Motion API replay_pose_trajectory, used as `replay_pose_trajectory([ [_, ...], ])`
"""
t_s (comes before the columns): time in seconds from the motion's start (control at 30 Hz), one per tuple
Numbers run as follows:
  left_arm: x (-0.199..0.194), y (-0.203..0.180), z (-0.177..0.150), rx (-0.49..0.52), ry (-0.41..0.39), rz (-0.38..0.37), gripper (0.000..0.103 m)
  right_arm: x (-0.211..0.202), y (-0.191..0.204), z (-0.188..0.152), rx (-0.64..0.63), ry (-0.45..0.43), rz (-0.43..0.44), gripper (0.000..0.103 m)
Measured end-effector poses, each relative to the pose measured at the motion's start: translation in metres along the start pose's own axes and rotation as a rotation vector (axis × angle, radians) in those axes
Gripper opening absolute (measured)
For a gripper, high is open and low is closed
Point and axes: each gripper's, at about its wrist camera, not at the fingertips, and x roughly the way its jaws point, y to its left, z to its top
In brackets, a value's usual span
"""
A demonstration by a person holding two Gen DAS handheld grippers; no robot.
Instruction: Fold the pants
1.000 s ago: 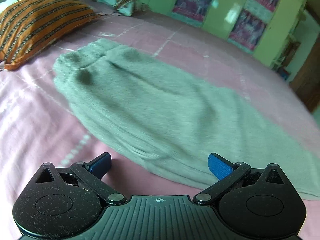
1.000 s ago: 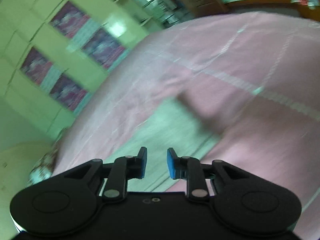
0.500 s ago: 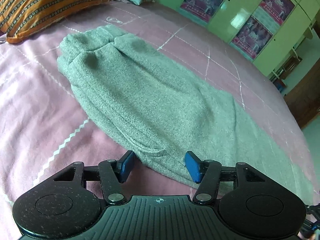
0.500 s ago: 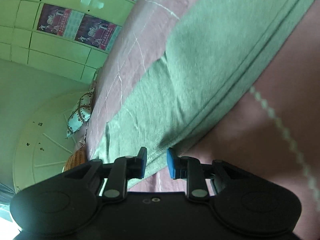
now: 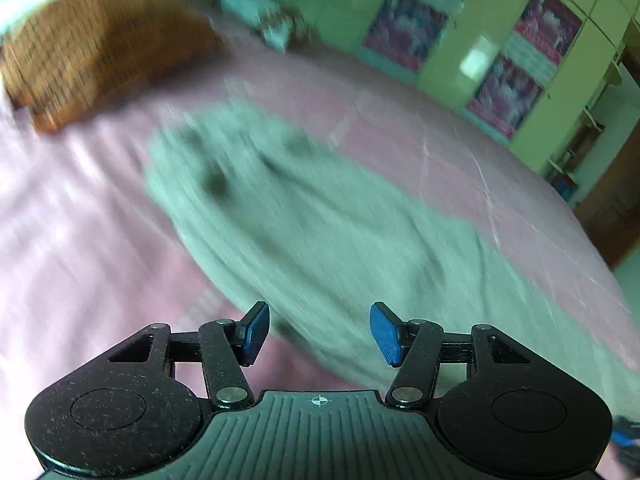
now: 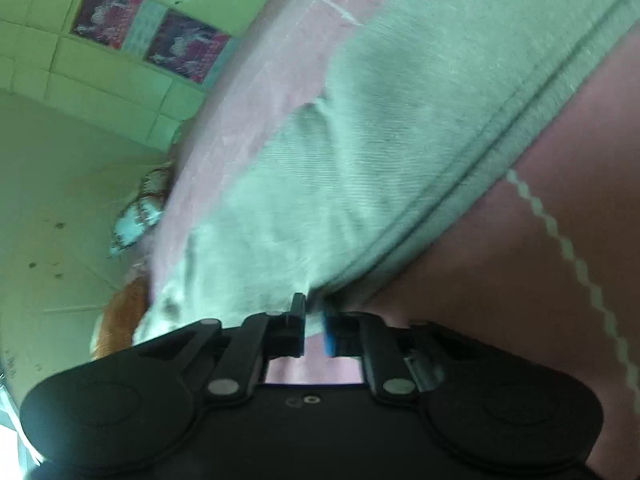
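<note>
so far the grey pants [image 5: 320, 232] lie lengthwise on a pink bed [image 5: 80, 240], apparently halved leg over leg; the crosswise folds remain. left hand-held gripper [image 5: 320, 330] hovers released at the near edge. right hand-held gripper [image 6: 314, 320] pinches the hem. pillows [image 5: 100, 48] and green cupboards [image 5: 500, 40] stand behind.

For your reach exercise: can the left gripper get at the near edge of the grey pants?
Probably yes: the left gripper is open just before the pants, with only bare pink bedsheet around.
</note>
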Motion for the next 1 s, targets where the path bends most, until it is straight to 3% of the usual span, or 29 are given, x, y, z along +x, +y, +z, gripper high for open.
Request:
replay_pose_trajectory([
  [0.07,0.0,0.009,0.017,0.029,-0.032,0.035,0.057,-0.003,0.022,0.002,-0.106,0.019,0.009,0.012],
  [0.2,0.018,0.001,0.05,0.099,-0.042,0.008,0.057,0.017,0.062,0.008,-0.258,0.007,0.01,0.012],
  [0.33,0.06,-0.029,0.074,0.2,-0.015,-0.11,0.057,0.073,0.104,0.013,-0.382,0.009,-0.082,0.012],
  [0.4,0.088,-0.039,0.081,0.238,0.039,-0.144,0.057,0.098,0.113,0.014,-0.394,0.019,-0.118,0.013],
  [0.43,0.103,-0.042,0.081,0.264,0.069,-0.129,0.057,0.112,0.117,0.016,-0.398,0.027,-0.135,0.013],
  [0.47,0.117,-0.039,0.078,0.3,0.082,-0.016,0.056,0.116,0.117,0.015,-0.405,0.036,-0.14,0.013],
  [0.5,0.127,-0.027,0.073,0.315,0.093,0.081,0.03,0.125,0.12,0.016,-0.416,0.042,-0.148,0.013],
  [0.53,0.125,-0.009,0.074,0.263,0.065,0.086,0.012,0.13,0.121,0.015,-0.433,0.046,-0.161,0.013],
  [0.57,0.121,0.007,0.076,0.205,0.054,0.086,0.005,0.128,0.118,0.016,-0.45,0.047,-0.177,0.013],
  [0.63,0.115,0.023,0.077,0.162,0.065,0.005,0.005,0.124,0.114,0.017,-0.473,0.034,-0.198,0.014],
  [0.7,0.106,0.018,0.079,0.177,0.067,0.012,0.006,0.126,0.11,0.02,-0.479,0.024,-0.196,0.017],
  [0.73,0.101,0.013,0.08,0.184,0.056,0.016,0.008,0.13,0.108,0.022,-0.467,0.031,-0.199,0.017],
  [0.77,0.097,0.007,0.079,0.197,0.042,0.025,0.021,0.133,0.108,0.022,-0.46,0.033,-0.194,0.017],
  [0.8,0.094,0.0,0.078,0.224,0.03,0.021,0.045,0.135,0.109,0.02,-0.46,0.034,-0.187,0.018],
  [0.83,0.09,-0.008,0.077,0.251,0.016,0.012,0.059,0.138,0.113,0.018,-0.465,0.037,-0.18,0.018],
  [0.87,0.083,-0.01,0.077,0.273,-0.002,0.014,0.084,0.14,0.117,0.016,-0.465,0.039,-0.172,0.018],
  [0.9,0.081,-0.022,0.075,0.304,-0.026,0.034,0.102,0.137,0.119,0.014,-0.47,0.035,-0.16,0.019],
  [0.93,0.078,-0.035,0.074,0.346,-0.058,0.053,0.103,0.135,0.122,0.012,-0.488,0.028,-0.157,0.019],
  [1.0,0.079,-0.052,0.078,0.394,-0.055,-0.001,0.103,0.128,0.128,0.012,-0.542,0.011,-0.168,0.021],
])
